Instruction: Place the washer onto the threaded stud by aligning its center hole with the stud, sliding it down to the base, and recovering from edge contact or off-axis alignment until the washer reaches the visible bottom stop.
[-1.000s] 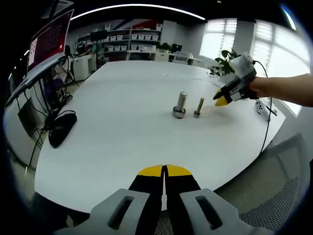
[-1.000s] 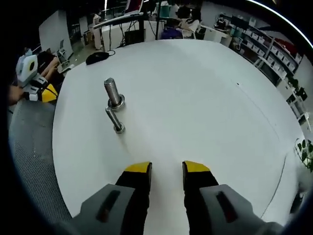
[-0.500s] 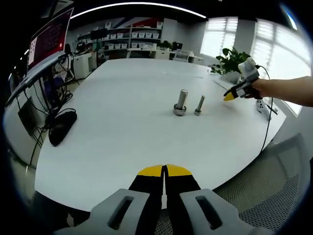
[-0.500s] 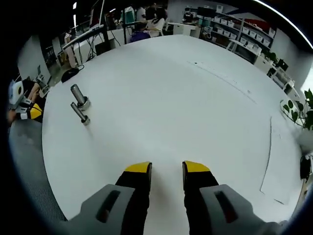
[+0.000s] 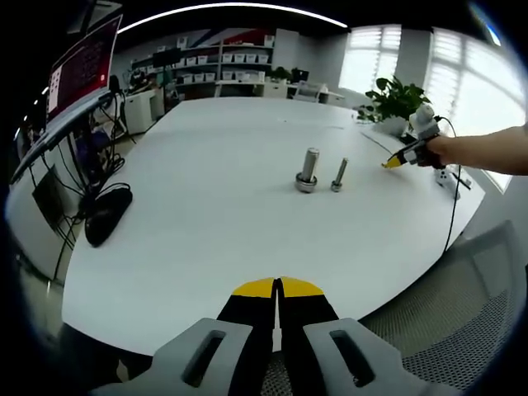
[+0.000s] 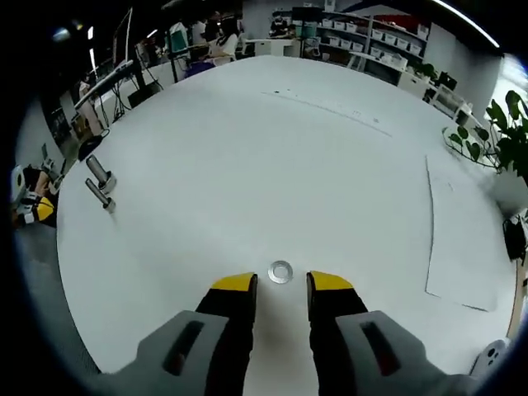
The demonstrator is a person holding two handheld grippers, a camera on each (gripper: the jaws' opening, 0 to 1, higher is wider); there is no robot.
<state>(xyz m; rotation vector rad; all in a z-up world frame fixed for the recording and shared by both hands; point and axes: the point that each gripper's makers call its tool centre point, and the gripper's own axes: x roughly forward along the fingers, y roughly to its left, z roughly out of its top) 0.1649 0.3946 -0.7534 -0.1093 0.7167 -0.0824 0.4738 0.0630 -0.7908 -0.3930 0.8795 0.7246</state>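
Note:
A small silver washer [image 6: 280,271] lies flat on the white table [image 6: 272,165], just ahead of my right gripper [image 6: 280,285], which is open with the washer near the gap between its tips. Two upright bolts stand mid-table: a thick threaded stud [image 5: 308,169] with a ring at its base and a thinner bolt [image 5: 338,176] beside it. The same pair appears far left in the right gripper view, stud [image 6: 100,174] and thin bolt [image 6: 101,195]. My left gripper [image 5: 278,288] is shut and empty at the table's near edge. The right gripper [image 5: 396,161], held by a person's arm, shows at the table's far right.
A black mouse [image 5: 104,216] and cables lie at the table's left edge, with a monitor [image 5: 82,70] behind. A potted plant [image 6: 507,140] and a white paper sheet [image 6: 466,239] sit at the right. A mesh chair [image 5: 470,322] stands below the table edge.
The right gripper has swung away from the bolts toward the table's right side, and the washer has come into its view just ahead of the tips. The left gripper has stayed put.

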